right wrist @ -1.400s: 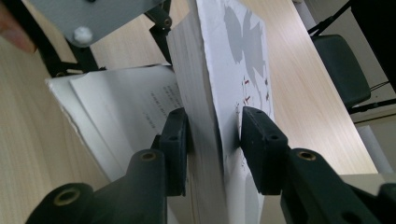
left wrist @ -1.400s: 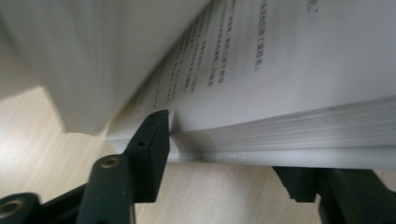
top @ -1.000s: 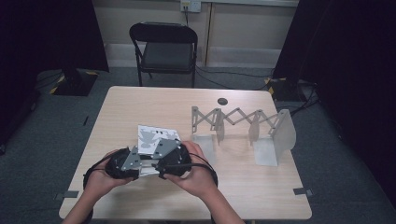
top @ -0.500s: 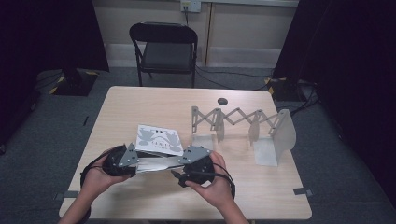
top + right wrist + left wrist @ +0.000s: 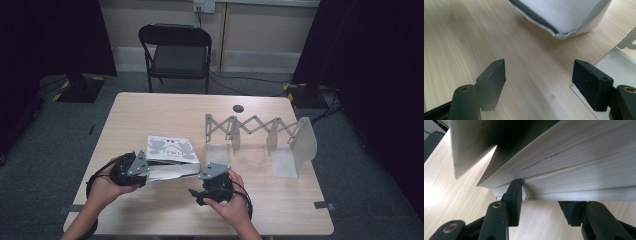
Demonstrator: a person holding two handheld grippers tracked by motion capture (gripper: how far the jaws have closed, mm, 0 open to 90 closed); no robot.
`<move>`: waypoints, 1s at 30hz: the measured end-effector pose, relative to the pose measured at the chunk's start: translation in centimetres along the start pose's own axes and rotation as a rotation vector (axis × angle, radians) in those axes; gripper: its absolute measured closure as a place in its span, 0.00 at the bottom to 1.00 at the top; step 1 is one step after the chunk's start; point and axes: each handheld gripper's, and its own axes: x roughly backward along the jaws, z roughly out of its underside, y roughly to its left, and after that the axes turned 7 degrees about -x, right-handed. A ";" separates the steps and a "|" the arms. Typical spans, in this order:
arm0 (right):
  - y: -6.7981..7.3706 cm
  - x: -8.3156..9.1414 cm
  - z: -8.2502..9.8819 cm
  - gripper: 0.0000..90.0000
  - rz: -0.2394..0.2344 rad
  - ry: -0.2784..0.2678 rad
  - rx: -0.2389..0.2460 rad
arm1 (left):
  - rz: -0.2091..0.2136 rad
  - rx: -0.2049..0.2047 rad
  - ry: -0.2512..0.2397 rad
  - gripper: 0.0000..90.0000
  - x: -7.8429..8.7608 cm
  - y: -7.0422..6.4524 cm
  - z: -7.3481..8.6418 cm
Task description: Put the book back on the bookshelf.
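A thick white book [image 5: 172, 149] with grey figures on its cover sits at the table's near left, its page block [image 5: 574, 162] facing me. My left gripper [image 5: 144, 169] is at the book's left end. Its jaws have just been closing on the lower part of the book: one pad [image 5: 514, 192] dents the pages, the other meets the bottom edge. My right gripper [image 5: 212, 176] hovers just off the book's near right corner [image 5: 564, 30]. It stands open over bare wood [image 5: 539, 72], though its jaws have just narrowed a little.
An extendable metal rack [image 5: 260, 131] with upright dividers stands on the right half of the table, and its flat base plate [image 5: 621, 62] lies close beside my right gripper. A small dark disc [image 5: 238, 108] sits at the far edge. A black chair [image 5: 176, 52] stands behind the table.
My right gripper has let go of the book and moved down and to the right of it. The left gripper has stayed at the book's left end.
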 end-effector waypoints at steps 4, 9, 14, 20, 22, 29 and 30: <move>-0.3 -0.1 0.6 0.29 -0.021 -0.009 -0.031 | 0.019 0.005 -0.002 0.64 0.2 0.1 -0.1; -0.5 -0.2 1.2 0.30 -0.025 -0.009 -0.049 | 0.023 0.009 -0.014 0.66 0.8 0.3 -0.3; -0.6 -0.4 1.6 0.30 -0.026 -0.011 -0.063 | 0.037 0.006 0.002 0.69 1.3 0.6 -0.5; -0.7 -0.2 0.7 0.37 -0.013 -0.062 -0.079 | 0.042 0.020 -0.006 0.70 1.4 0.8 -0.2; -0.8 -0.1 0.1 0.37 -0.004 -0.070 -0.071 | 0.041 0.022 -0.014 0.69 1.3 0.8 -0.1; -0.9 0.2 -2.1 0.44 0.031 -0.127 -0.075 | 0.035 0.014 -0.018 0.69 1.4 0.7 -0.2; -0.9 0.2 -2.3 0.45 0.039 -0.124 -0.068 | 0.036 0.017 -0.015 0.69 1.4 0.7 -0.2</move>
